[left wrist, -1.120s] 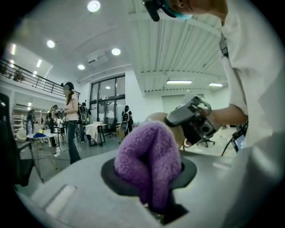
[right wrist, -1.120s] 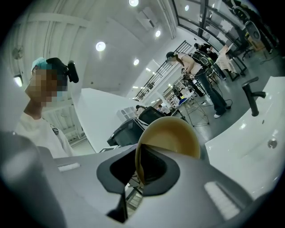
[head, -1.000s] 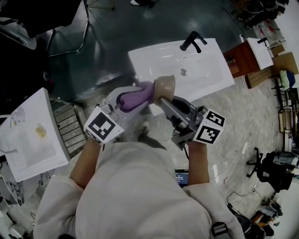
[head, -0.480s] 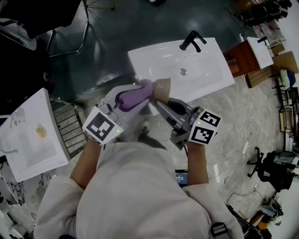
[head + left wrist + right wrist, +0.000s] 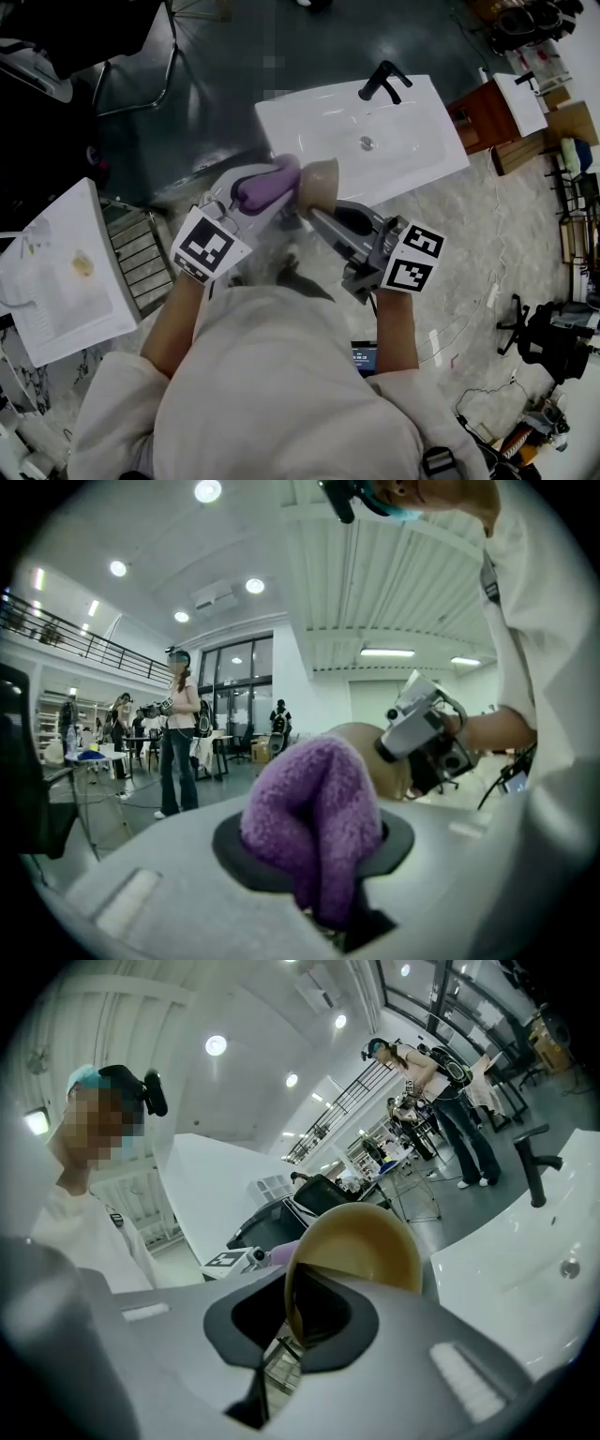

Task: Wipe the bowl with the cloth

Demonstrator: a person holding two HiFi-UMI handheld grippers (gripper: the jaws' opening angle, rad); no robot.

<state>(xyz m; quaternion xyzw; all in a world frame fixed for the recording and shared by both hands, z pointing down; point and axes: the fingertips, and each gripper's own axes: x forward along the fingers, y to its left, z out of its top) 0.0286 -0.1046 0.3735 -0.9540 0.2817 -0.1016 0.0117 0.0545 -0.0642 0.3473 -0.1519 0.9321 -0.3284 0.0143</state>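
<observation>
A tan bowl is held on its side in front of the white washbasin, its rim pinched by my right gripper. In the right gripper view the bowl stands on edge with its rim between the shut jaws. My left gripper is shut on a fuzzy purple cloth, whose far end presses against the bowl. The left gripper view shows the cloth bunched between the jaws, with the bowl just behind it.
A white washbasin with a black tap lies just beyond the bowl. At the left sits a white table, with a metal rack beside it. People stand in the hall behind, and the floor at the right is cluttered.
The bowl and the cloth have shifted slightly left and toward the basin's edge. The left gripper's marker cube has turned a little. Both grips are unchanged.
</observation>
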